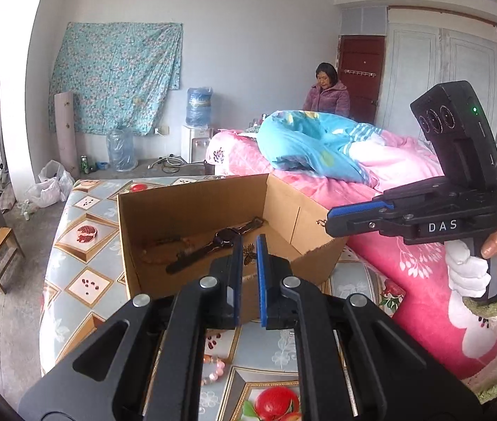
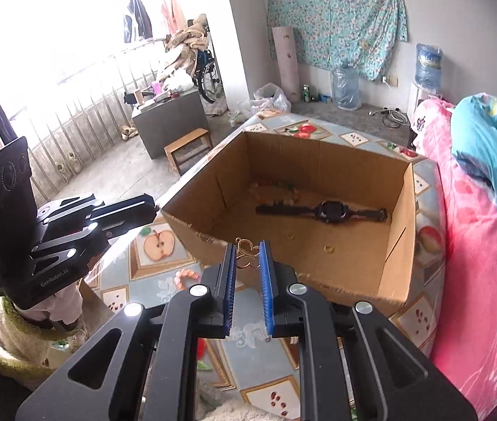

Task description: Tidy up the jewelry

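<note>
An open cardboard box (image 1: 192,207) (image 2: 318,154) stands on the fruit-patterned table. Inside lie a black watch (image 1: 225,238) (image 2: 331,210), a bead bracelet (image 2: 276,189) and two small gold rings (image 2: 328,247). My left gripper (image 1: 249,245) (image 2: 153,207) hangs over the box's near edge, shut on a small dark-gold butterfly ornament (image 1: 248,254). My right gripper (image 2: 247,254) (image 1: 327,219) hovers at the box's front rim, shut on a looped gold-wire earring (image 2: 246,252). In the left wrist view a bit of that gold wire pokes out of its tip.
A pink bead bracelet (image 1: 215,368) (image 2: 185,276) lies on the table (image 2: 248,358) below the grippers. A bed with a pink quilt (image 1: 406,280) (image 2: 476,245) borders the table on the right. A person (image 1: 327,94) sits beyond the bed. A wooden stool (image 2: 189,147) stands on the floor.
</note>
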`<state>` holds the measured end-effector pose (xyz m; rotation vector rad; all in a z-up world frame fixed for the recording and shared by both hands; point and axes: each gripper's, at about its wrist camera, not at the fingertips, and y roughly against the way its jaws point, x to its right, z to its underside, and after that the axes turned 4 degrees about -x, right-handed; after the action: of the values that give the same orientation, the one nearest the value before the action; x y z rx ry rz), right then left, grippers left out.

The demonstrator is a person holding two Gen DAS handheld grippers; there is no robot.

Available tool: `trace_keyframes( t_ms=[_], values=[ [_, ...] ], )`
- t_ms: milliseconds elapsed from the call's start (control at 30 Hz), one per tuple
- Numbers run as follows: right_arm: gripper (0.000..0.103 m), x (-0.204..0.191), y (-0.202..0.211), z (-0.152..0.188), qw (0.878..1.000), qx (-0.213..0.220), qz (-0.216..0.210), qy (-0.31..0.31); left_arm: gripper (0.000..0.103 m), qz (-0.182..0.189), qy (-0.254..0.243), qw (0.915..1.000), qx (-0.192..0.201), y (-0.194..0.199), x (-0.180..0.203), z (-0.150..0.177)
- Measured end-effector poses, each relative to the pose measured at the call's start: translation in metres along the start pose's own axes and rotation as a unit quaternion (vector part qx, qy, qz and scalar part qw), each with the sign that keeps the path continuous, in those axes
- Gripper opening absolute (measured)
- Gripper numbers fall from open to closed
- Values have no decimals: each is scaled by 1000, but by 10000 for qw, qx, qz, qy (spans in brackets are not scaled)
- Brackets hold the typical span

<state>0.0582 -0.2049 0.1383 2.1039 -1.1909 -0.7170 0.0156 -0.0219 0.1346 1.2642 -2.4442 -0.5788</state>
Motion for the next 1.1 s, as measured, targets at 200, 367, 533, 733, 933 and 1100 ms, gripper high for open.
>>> trace_keyframes(
  t_ms=[200,367,533,733,933,1100],
  values=[
    [14,44,-58,-38,9966,-712,-350,-218,7,-54,131,9946,-1028,-76,-23,-28],
    [14,63,-111,-51,9889,-1417,-352,-287,7,-231,339,9826,-1814,-131,-47,-25],
    [14,73,-136,-47,9824,-1766,-472,-387,21,-361,396,9762,-2103,-154,-53,-20],
    [15,83,-128,-41,9829,-1604,-655,-630,26,-423,523,9762,-2064,-155,-60,-20],
    [15,88,-95,-40,9893,-1051,-692,-735,26,-468,629,9832,-1648,-127,-61,-25],
    [15,79,-42,-29,9945,-239,-713,-726,29,-378,614,9927,-966,-72,-53,-25]
  ],
)
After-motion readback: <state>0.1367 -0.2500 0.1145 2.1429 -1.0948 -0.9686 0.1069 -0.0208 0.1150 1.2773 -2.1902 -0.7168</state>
